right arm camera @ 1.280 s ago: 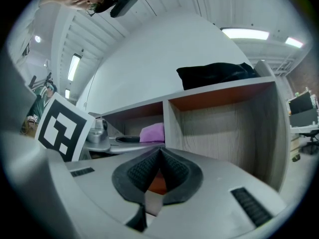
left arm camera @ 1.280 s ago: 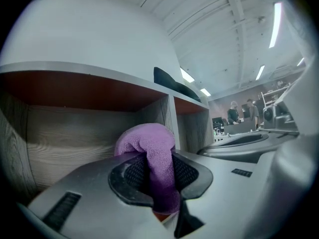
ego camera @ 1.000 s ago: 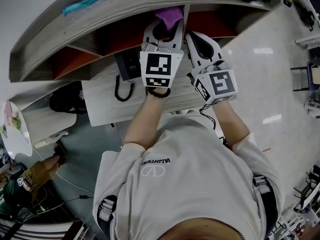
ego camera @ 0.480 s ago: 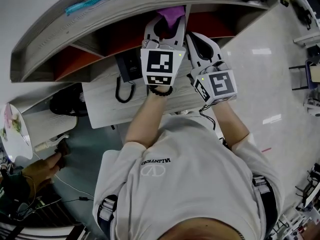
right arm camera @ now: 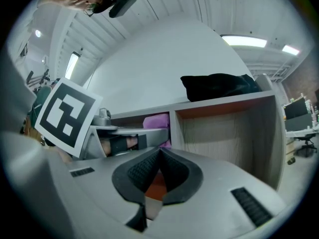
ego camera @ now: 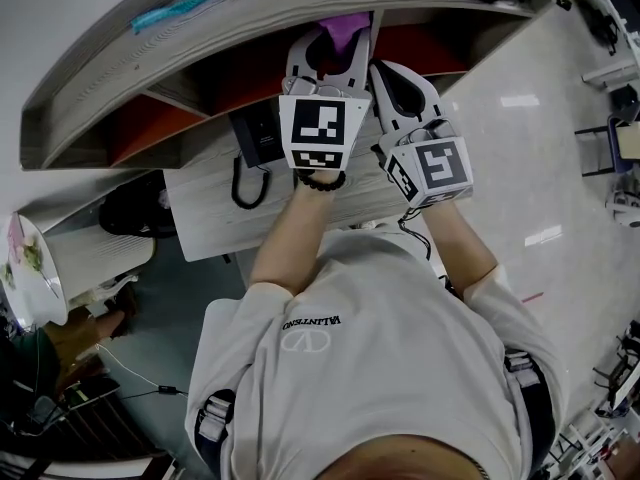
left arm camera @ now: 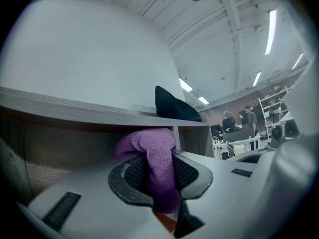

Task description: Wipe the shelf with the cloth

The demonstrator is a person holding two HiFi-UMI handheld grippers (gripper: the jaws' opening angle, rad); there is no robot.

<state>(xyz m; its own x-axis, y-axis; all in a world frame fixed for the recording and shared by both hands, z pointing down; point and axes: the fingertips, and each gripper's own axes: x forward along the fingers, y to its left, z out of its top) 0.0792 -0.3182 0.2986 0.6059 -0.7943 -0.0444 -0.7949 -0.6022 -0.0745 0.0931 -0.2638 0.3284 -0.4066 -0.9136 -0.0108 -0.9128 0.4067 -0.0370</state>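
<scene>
Left gripper is clenched on a purple cloth at the mouth of a shelf compartment, 12 o'clock in the head view. Right gripper, at its 3 o'clock, is closed on nothing. Both gripper views show a black bundle atop the shelf. Head view alone shows a black phone at the cloth's 8 o'clock, and the shirt print, VALENTINO, upside down.

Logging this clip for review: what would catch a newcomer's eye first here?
A purple cloth is pinched in the left gripper at a compartment of the wooden shelf. Beside it the right gripper is shut on nothing, and a black bundle lies on the shelf's top.
</scene>
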